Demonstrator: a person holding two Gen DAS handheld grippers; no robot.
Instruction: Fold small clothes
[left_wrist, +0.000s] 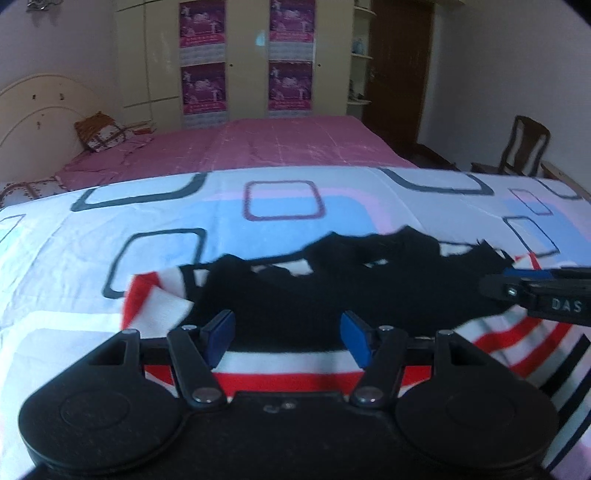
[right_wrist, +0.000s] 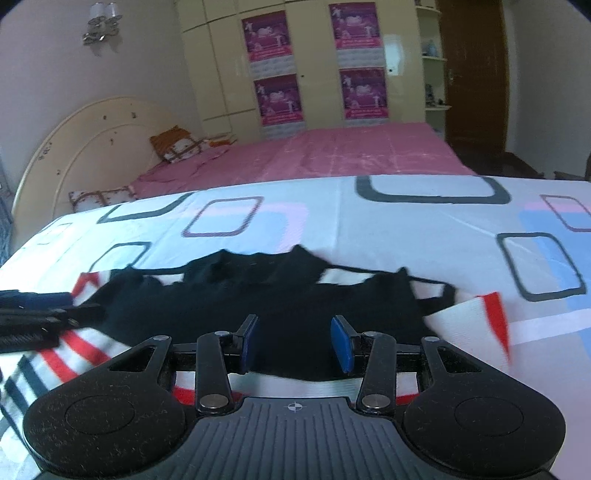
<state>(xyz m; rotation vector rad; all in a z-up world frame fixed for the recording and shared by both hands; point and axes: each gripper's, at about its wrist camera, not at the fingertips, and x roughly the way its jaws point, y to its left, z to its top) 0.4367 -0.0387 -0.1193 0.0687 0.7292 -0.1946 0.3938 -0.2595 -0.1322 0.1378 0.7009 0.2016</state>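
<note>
Low in both frames, left gripper (left_wrist: 288, 338) and right gripper (right_wrist: 295, 341) stand with jaws apart, empty, above the black-and-striped garment (left_wrist: 332, 295) on the patterned sheet (left_wrist: 110, 206).

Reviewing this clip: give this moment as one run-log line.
left gripper: open, empty | right gripper: open, empty | black garment: on striped cloth

Both wrist views low, facing wardrobe (left_wrist: 229, 55)

White letters "DAS" stand on the right tongs (left_wrist: 517, 282).
</note>
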